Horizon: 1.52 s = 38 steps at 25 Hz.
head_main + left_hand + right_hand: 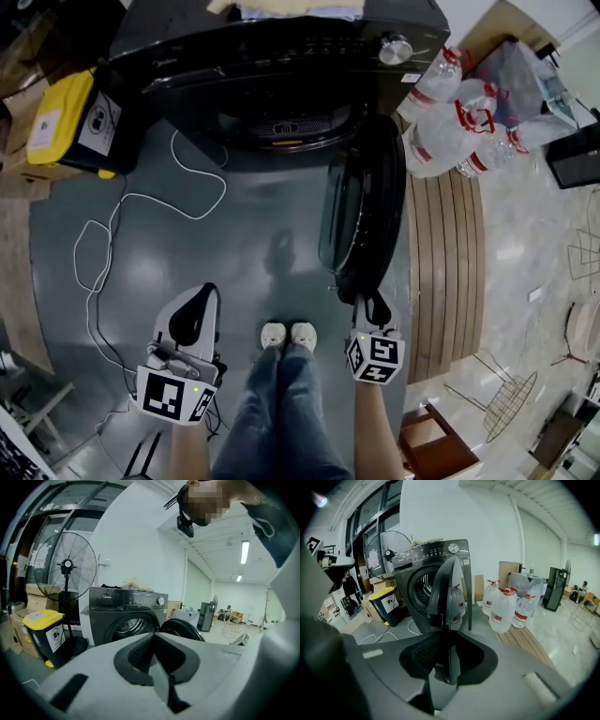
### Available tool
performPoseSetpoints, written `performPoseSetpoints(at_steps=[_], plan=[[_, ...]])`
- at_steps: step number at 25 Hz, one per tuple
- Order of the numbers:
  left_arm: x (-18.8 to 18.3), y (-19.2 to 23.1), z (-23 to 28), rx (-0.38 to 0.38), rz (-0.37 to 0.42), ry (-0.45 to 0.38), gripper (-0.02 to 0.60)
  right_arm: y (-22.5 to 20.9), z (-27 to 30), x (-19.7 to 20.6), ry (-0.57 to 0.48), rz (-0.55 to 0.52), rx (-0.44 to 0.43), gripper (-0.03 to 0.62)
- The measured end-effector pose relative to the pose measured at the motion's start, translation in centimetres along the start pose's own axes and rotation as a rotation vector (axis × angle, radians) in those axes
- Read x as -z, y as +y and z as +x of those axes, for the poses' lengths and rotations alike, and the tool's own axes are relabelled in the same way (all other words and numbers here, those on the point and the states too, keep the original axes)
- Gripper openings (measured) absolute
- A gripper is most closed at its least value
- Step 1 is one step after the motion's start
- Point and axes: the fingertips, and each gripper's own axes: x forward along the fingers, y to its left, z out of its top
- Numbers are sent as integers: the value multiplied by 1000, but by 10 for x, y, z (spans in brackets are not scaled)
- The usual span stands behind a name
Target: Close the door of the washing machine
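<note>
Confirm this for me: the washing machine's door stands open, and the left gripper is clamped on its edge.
Not quite: the right gripper is clamped on the edge of the open door, as the right gripper view shows. The left gripper holds nothing.

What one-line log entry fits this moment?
door: open, swung out from washing machine | right gripper: closed on door's outer edge | left gripper: shut, empty, clear of door
</note>
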Motion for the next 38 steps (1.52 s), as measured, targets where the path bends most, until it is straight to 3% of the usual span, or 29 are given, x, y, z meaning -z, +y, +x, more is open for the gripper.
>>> performPoseSetpoints(at_steps=[7,14,19,26,33,34,35,38], plan=[[-23,26,-12,-106,-17,-43,-2,71,22,-7,47,62,-86,123],[-40,64,-26,-183,-35,-73,-2,146,53,-27,93,54,-211,158],[-48,101,-25,-189,-53,-88,-2,198,79,-43,120,38,-290,167],[-66,171,-7,-149,-58,-119,-2,262,128,-79,93,25,-337,170],[-73,225,4,-146,-81,-118,-2,301,178,-128,37,-59,-352,113],[-73,230,6,-147,-87,-116,-2,302,185,-136,23,-67,-339,30],[-72,235,8,-148,-92,-116,-2,304,193,-144,13,-73,-331,9],[-72,248,18,-144,-102,-113,-2,310,216,-166,-10,-104,-331,11]])
